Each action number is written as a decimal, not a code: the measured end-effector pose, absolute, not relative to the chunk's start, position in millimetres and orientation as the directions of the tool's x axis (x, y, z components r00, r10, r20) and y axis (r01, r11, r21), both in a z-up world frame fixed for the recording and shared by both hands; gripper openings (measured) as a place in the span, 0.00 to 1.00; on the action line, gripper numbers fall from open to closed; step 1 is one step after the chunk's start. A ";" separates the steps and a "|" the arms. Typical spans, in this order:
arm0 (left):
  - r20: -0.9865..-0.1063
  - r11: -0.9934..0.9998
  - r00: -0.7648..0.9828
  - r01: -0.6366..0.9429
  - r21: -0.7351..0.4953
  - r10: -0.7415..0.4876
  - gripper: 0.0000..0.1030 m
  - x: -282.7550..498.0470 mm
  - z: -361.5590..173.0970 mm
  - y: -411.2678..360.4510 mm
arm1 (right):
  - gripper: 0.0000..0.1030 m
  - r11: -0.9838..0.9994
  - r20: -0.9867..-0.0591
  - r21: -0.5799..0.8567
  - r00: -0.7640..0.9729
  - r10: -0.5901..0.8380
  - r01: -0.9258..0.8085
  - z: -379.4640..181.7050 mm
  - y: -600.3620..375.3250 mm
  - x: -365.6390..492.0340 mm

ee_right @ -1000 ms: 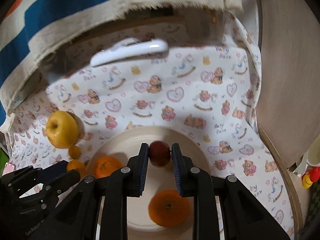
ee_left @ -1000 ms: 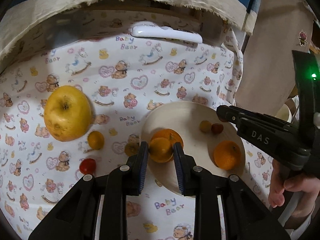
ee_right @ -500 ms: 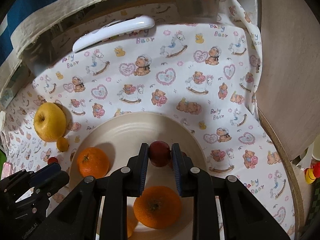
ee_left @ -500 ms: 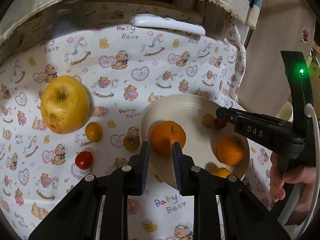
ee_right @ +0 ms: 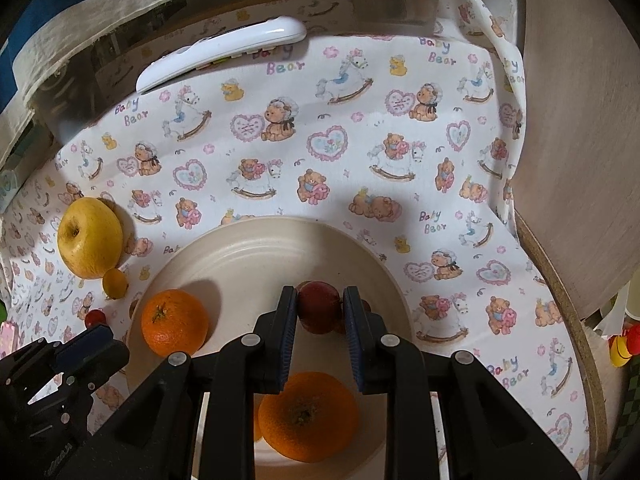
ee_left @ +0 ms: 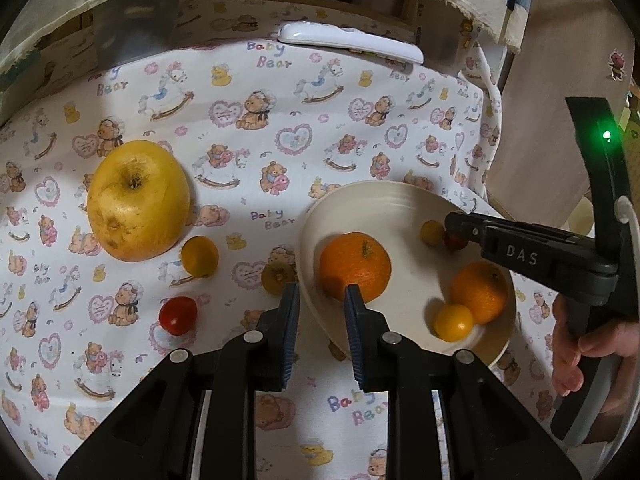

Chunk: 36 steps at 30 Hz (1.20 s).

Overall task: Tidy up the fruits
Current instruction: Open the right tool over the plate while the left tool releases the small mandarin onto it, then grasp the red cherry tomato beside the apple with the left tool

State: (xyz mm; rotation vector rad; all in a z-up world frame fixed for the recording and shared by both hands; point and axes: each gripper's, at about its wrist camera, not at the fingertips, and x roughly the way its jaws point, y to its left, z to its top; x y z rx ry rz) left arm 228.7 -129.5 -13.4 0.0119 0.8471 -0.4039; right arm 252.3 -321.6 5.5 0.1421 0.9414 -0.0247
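Observation:
A cream plate (ee_left: 384, 204) (ee_right: 248, 240) holds two oranges (ee_left: 355, 266) (ee_left: 482, 291), a small yellow fruit (ee_left: 454, 322) and another small yellow one (ee_left: 432, 233). My left gripper (ee_left: 320, 300) is open and empty, above the plate's near-left rim. My right gripper (ee_right: 319, 300) is shut on a small dark red fruit (ee_right: 319, 303) just over the plate; it also shows in the left wrist view (ee_left: 452, 228). On the cloth lie a big yellow apple (ee_left: 138, 199), a small yellow fruit (ee_left: 199, 256), a red tomato (ee_left: 178, 315) and an olive-yellow fruit (ee_left: 276, 276).
A white remote control (ee_left: 352, 42) lies at the far edge of the bear-print cloth. A striped cloth hangs behind it. A round wooden table edge (ee_right: 560, 280) curves on the right, with small toys (ee_right: 624, 344) beyond it.
My left gripper let go of a small orange-yellow fruit into the plate and drew back, empty. The right gripper stayed over the plate with the red fruit between its fingers.

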 end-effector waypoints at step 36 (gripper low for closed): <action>-0.589 0.972 0.778 0.225 -0.064 -0.219 0.61 209.0 6.0 -50.8 | 0.61 0.997 -0.577 0.021 0.813 0.076 -0.078 39.9 -245.2 219.5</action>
